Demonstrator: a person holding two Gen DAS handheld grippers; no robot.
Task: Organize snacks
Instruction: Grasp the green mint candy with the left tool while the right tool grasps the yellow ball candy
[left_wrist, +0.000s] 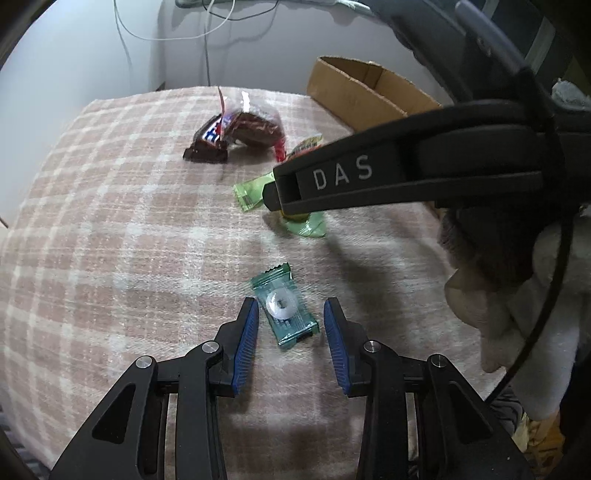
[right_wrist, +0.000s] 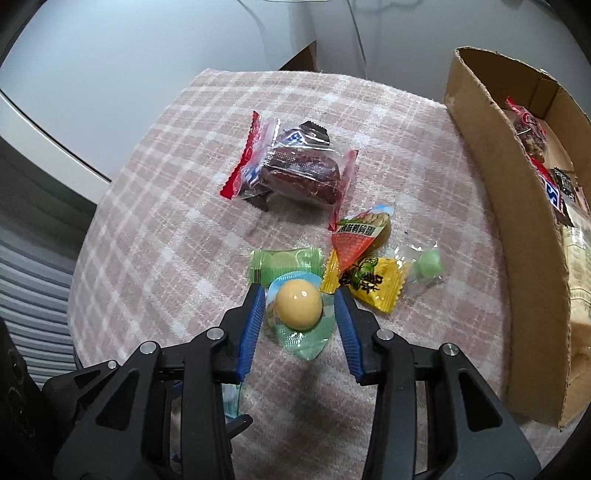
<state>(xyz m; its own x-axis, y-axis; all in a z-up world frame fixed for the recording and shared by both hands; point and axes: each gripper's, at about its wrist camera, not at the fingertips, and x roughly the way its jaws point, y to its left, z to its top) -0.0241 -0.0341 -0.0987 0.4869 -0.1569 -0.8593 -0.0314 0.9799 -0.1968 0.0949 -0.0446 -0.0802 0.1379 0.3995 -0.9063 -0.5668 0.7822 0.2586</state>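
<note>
Crinkly teal mint wrapper (left_wrist: 284, 308) between spread left fingers (left_wrist: 248, 332); right fingers (right_wrist: 253, 317) spread around round yellow candy (right_wrist: 299, 308).

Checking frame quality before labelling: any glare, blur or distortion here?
Left wrist: strong fisheye bending; the black right tool crossing the frame looks slightly soft and shadows the pink plaid cloth. Right wrist: sharp, with glare on the round yellow wrapped candy.

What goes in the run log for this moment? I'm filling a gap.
left gripper: open around mint candy | right gripper: open around yellow ball candy | cardboard box: holds some snacks
</note>
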